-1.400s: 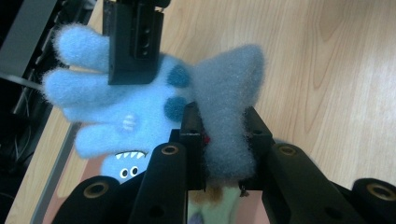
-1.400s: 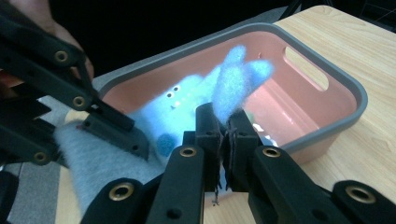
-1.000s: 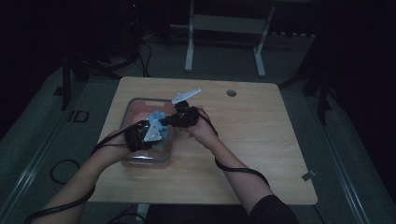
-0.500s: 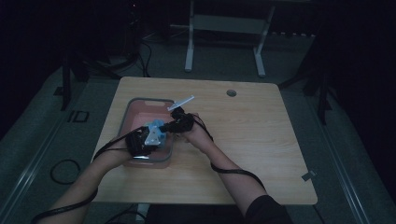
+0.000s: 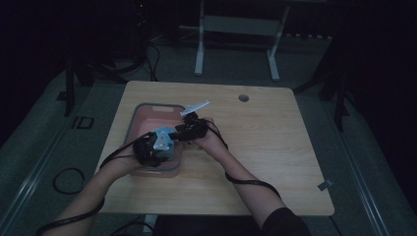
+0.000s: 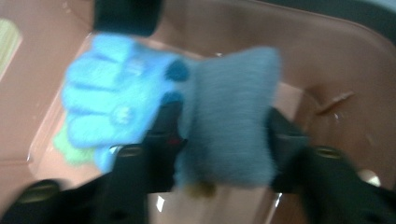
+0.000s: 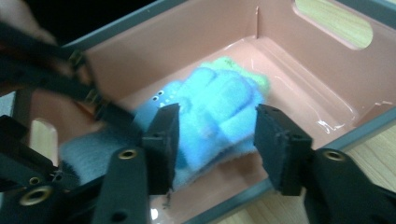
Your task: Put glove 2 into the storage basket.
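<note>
— Both hands have come down toward the pink bin [image 5: 139, 117] since a second ago; the left tool [image 5: 158, 145] dropped lowest and now sits over the bin's near end, at about 9 o'clock from the desk [image 5: 265, 147] centre.

— And the jaws?

— Each tool has just been opening. In the left gripper view the left tool [image 6: 219, 135] stands part-way open with the grey cuff [image 6: 233, 121] of the blue glove [image 6: 116, 102] between its jaws; that picture is blurred, so I cannot tell for certain that the pads are clear of the cloth, though they look slack beside it.

— What about the right one?

— Seen from the right gripper view, the right tool [image 7: 217, 135] is part-way open too, its jaws standing on either side of the blue glove [image 7: 215, 112] with gaps showing at both pads. It sits at 3 o'clock from the left tool in the high view, right tool [image 5: 189, 132] at the bin's right rim.

— Where does the glove lie?

— Inside the bin [image 7: 303, 70], on its floor, fingers pointing toward the far wall. A green piece of cloth [image 7: 243, 70] peeks out beyond the fingertips, at 12 o'clock from the glove in the right gripper view.

— Anything else on the desk?

— A round grommet hole [image 5: 243, 98] near the far edge, at about 1 o'clock from the bin, well apart from it.
</note>
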`<state>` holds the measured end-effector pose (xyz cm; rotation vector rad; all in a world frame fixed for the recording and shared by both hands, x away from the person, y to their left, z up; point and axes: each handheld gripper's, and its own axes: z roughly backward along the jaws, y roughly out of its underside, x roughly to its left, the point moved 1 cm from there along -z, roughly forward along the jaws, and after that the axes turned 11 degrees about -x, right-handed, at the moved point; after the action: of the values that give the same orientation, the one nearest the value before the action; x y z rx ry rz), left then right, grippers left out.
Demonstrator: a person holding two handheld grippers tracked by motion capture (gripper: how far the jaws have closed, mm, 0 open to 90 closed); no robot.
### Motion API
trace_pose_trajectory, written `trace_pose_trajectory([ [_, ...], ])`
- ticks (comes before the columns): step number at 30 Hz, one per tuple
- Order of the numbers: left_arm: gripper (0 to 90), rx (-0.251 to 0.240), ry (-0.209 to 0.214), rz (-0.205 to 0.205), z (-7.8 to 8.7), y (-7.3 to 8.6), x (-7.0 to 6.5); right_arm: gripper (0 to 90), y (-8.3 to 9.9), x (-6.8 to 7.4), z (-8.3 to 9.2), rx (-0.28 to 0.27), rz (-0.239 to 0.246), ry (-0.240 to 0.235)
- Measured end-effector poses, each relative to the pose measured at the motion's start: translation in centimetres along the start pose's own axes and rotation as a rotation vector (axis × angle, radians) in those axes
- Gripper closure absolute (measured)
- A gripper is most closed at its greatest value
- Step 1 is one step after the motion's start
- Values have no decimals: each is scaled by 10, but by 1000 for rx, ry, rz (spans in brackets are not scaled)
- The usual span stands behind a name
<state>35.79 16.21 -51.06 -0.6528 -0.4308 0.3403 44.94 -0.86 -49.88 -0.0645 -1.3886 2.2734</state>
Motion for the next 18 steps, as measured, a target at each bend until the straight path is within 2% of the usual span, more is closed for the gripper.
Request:
trace_pose_trajectory([
  [2, 381, 7, -10, 14, 0, 1, 0, 402, -1, 1, 5, -13, -1, -8],
  [5, 254, -12, -27, 53, 4, 2, 2, 306, -1, 1, 11, -32, 3, -27],
  [7, 151, -26, -43, 66, 7, 2, 4, 262, -1, 1, 15, -35, 0, -44],
  [10, 129, -49, -46, 91, 12, 0, 6, 201, 0, 1, 21, -53, -5, -55],
  [12, 88, -58, -45, 102, 13, -1, 6, 199, 0, 0, 22, -58, -4, -54],
  [13, 88, -73, -34, 124, 18, -4, 8, 191, 0, 0, 23, -63, -5, -55],
  [14, 82, -72, -42, 119, 19, -5, 8, 182, 2, 0, 26, -65, 12, -46],
  [18, 80, -83, -41, 122, 21, -9, 8, 182, 3, 0, 29, -69, 27, -52],
])
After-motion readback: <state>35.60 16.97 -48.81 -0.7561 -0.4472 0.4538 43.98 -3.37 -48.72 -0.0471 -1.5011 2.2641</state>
